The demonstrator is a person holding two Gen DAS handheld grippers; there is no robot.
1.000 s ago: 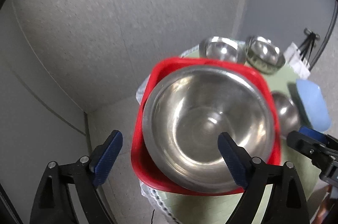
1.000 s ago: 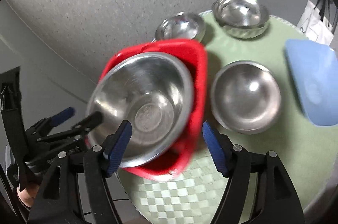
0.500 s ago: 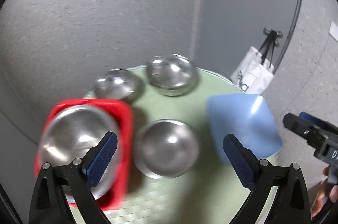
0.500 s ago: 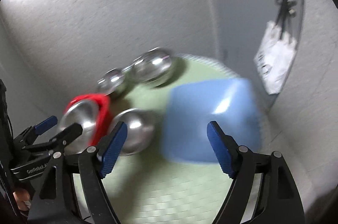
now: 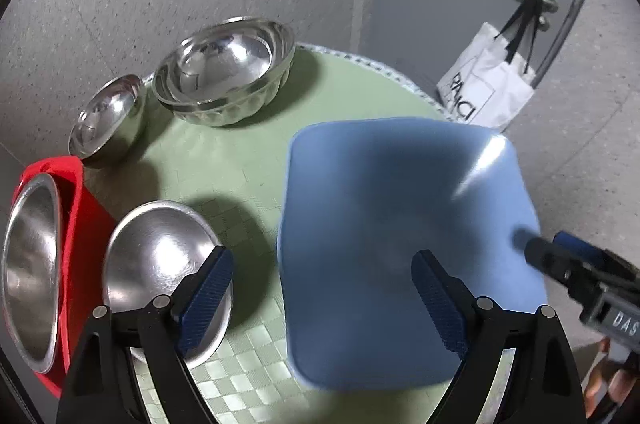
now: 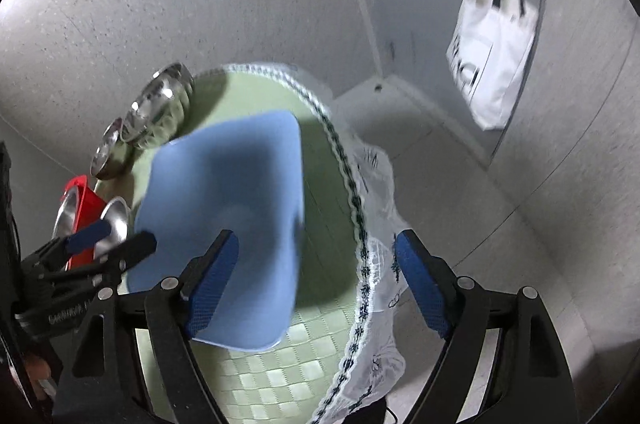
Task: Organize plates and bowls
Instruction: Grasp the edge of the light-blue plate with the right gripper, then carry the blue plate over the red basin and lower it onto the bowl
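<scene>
A square blue plate (image 5: 400,224) lies on the right of the round green table (image 5: 224,160); it also shows in the right wrist view (image 6: 224,216). My left gripper (image 5: 320,288) is open above its near left part. My right gripper (image 6: 316,264) is open and empty over the plate's right edge. A red plate (image 5: 80,224) at the left holds a steel bowl (image 5: 28,264). Another steel bowl (image 5: 160,264) sits beside it. Nested steel bowls (image 5: 224,72) and a small steel bowl (image 5: 106,120) stand at the back.
The table has a green checked cloth with a white lace rim (image 6: 368,256). A grey wall stands close behind. A white tote bag (image 5: 488,84) hangs at the right.
Both grippers have swung right, from the red plate and its bowl to the blue plate. Both have stayed open and empty.
</scene>
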